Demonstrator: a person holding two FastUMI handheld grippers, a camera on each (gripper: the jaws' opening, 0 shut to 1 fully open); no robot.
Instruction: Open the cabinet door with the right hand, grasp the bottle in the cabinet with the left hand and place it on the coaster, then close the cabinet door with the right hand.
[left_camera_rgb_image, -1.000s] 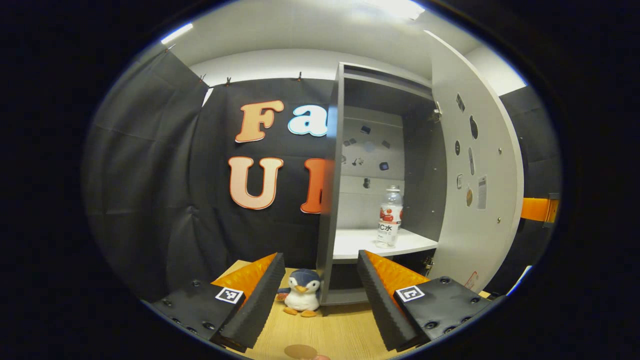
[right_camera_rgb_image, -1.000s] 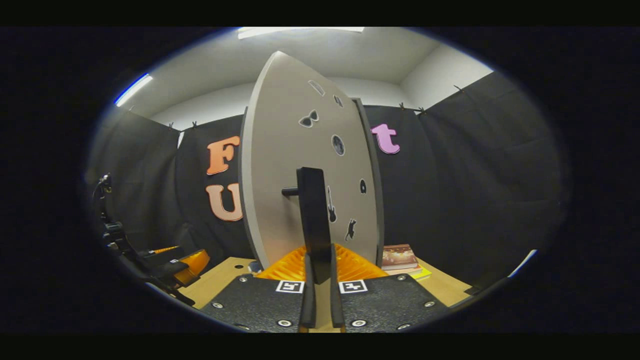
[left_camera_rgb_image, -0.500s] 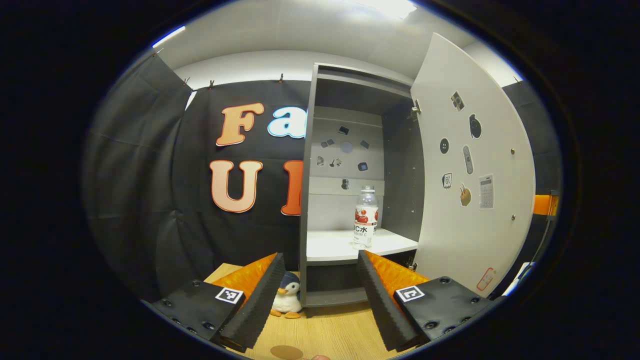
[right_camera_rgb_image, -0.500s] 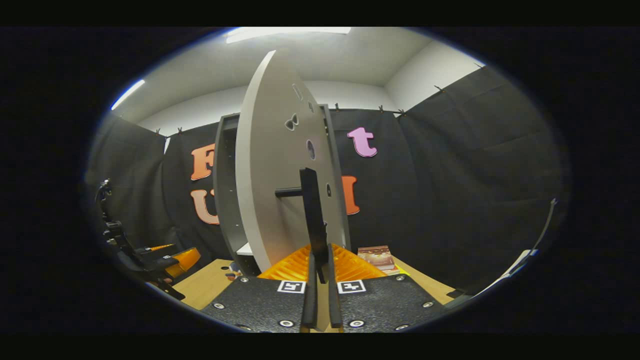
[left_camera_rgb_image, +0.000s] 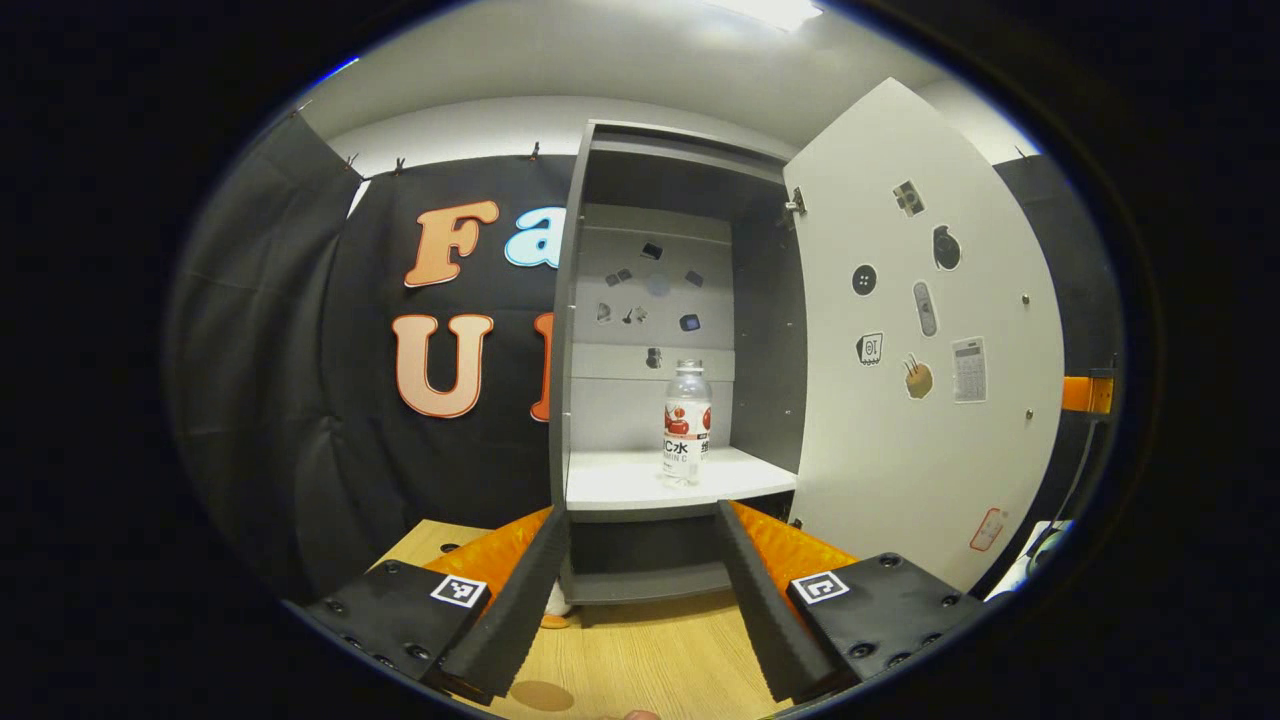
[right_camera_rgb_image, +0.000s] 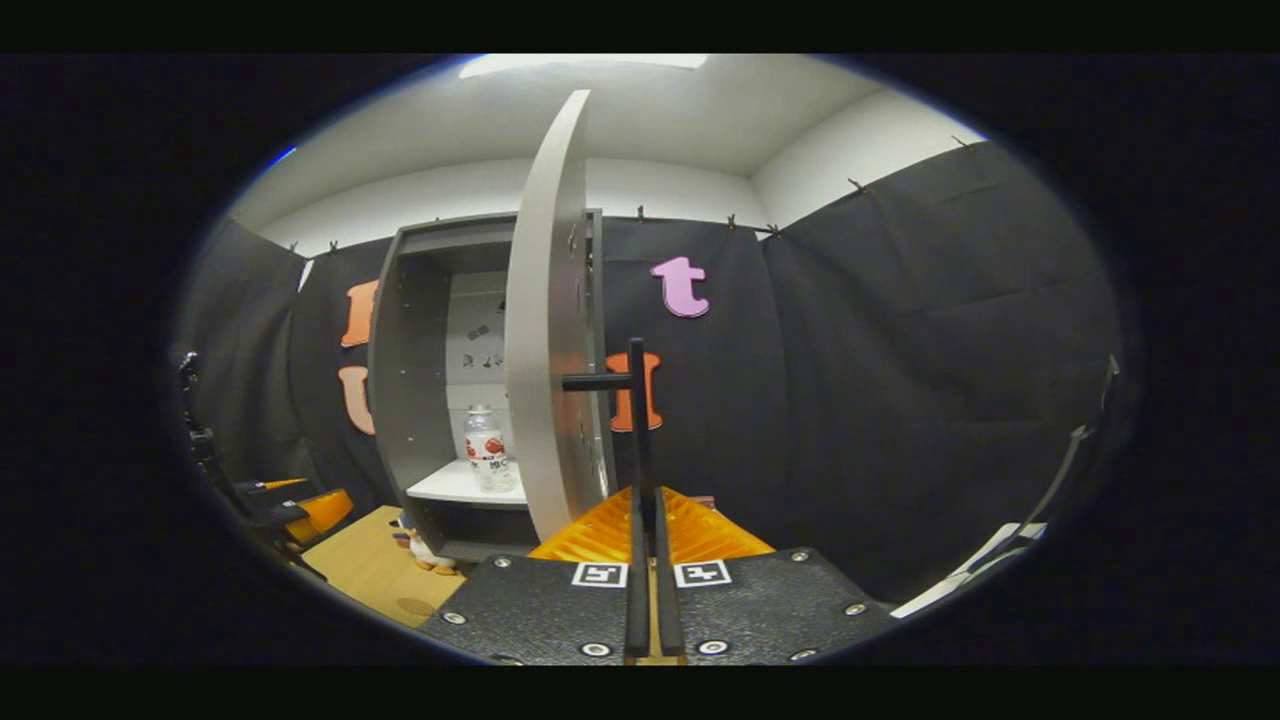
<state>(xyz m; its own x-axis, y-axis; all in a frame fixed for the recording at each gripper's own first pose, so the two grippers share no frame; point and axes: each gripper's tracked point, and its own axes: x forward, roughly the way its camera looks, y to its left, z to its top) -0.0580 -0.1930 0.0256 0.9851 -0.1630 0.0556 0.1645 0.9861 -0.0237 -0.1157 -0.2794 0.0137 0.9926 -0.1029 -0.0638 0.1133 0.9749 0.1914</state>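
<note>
Your right gripper has its fingers clamped on the door handle. Your left gripper is spread wide, bottle at twelve o'clock on the cabinet shelf.

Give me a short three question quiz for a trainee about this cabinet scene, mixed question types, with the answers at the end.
1. True or false: the cabinet door stands open.
2. Multiple choice: where is the bottle? A) on the coaster, B) upright on the white shelf inside the cabinet, C) between the fingers of the left hand-held gripper.
3. Fill in: the right hand-held gripper is shut on the door's ____.

Key:
1. True; it is swung wide and the inside of the cabinet shows.
2. B; the left hand-held gripper is open and short of the bottle.
3. Handle; both fingers press on the dark bar.
</note>
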